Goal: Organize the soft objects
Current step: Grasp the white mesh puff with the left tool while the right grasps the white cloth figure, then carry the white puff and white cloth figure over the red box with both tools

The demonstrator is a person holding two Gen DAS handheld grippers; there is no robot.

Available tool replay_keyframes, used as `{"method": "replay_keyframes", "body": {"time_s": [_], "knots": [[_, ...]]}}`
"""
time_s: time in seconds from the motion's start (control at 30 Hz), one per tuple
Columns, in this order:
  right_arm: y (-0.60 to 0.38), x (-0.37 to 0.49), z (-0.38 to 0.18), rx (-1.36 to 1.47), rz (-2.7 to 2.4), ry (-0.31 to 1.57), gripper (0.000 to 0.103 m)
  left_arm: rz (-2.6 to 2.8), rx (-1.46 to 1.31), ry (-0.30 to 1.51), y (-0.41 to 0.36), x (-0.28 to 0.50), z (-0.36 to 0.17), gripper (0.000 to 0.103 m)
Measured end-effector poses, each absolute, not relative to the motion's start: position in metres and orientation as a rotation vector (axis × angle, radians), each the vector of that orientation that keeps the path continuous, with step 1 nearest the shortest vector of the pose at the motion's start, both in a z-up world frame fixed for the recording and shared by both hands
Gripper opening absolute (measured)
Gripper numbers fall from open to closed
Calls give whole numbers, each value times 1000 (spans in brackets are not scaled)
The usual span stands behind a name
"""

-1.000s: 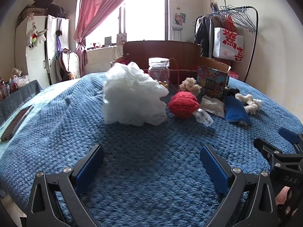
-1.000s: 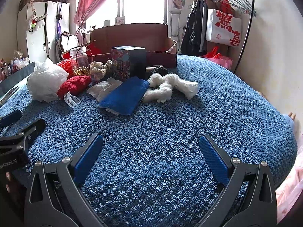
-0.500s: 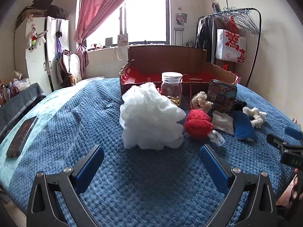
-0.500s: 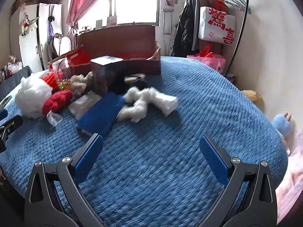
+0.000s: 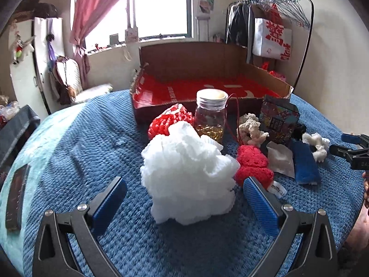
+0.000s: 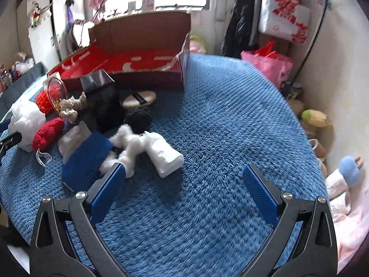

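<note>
Left wrist view: left gripper (image 5: 184,198) wide open, holding nothing; white fluffy bundle (image 5: 186,175) sits on the blue blanket (image 5: 80,152) directly ahead, partly between the fingertips. Right gripper (image 6: 184,184), equally open and empty, stands farther off; left is nearer.

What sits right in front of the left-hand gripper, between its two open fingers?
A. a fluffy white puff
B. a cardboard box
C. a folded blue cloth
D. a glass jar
A: the fluffy white puff fills the gap ahead of the open left gripper, while the glass jar stands behind it.
</note>
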State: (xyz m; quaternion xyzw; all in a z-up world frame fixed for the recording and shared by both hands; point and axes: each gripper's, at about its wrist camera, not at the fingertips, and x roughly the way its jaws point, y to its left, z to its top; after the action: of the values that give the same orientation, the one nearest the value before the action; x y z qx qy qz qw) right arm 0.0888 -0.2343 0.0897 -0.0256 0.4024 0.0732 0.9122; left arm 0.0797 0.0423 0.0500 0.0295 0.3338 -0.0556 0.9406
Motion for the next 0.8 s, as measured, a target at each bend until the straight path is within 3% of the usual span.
{"method": "replay_keyframes", "body": {"time_s": [0.07,0.17,0.23,0.27,0.33,0.37,0.53,0.8], "knots": [[-236,100,86,-45,192,859,100,-132,58,702,42,88,50,102],[-234,110,81,-56,218,887,83,-176,43,737,41,100,46,93],[-231,117,77,-62,238,911,68,-189,43,755,39,107,43,87],[-231,119,76,-60,246,917,55,-194,43,760,38,109,42,84],[-231,120,75,-49,270,915,42,-211,33,771,37,111,40,73],[-231,120,76,-47,279,908,30,-220,30,775,37,112,39,70],[-231,114,82,-45,283,870,25,-225,30,765,38,107,41,60],[-225,94,106,-29,290,795,25,-248,25,740,40,93,49,58]]}}
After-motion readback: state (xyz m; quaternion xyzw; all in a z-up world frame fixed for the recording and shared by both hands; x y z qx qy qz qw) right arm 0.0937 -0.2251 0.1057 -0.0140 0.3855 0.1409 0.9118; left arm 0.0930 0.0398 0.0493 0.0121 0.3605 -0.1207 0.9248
